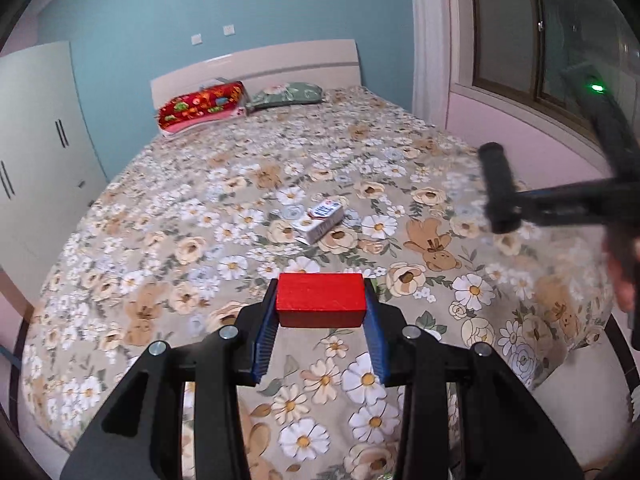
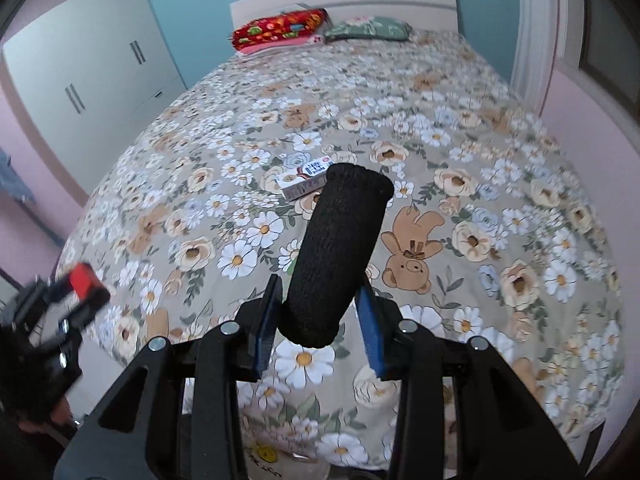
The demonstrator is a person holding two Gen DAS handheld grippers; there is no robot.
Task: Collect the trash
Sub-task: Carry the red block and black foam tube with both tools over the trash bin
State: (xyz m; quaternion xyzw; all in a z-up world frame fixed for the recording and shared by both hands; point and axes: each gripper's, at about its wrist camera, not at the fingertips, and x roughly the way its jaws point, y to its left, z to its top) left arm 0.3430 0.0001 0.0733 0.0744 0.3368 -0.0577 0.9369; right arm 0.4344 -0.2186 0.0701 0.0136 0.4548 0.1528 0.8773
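Trash spans three items: left tool (image 1: 321,309) is clamping a rigid red rectangular block (image 1: 321,298); a light, crushable white carton (image 1: 318,222) is lying mid-bed, best pinched across its narrow sides; right tool (image 2: 319,303) is squeezing a soft black knitted roll (image 2: 334,256).

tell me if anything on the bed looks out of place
One thing stands out: a small carton lies on its side in the middle of the floral bedspread, well away from the pillows. Also, each tool already holds something: the left tool grips a red block, the right tool a black foam cylinder.
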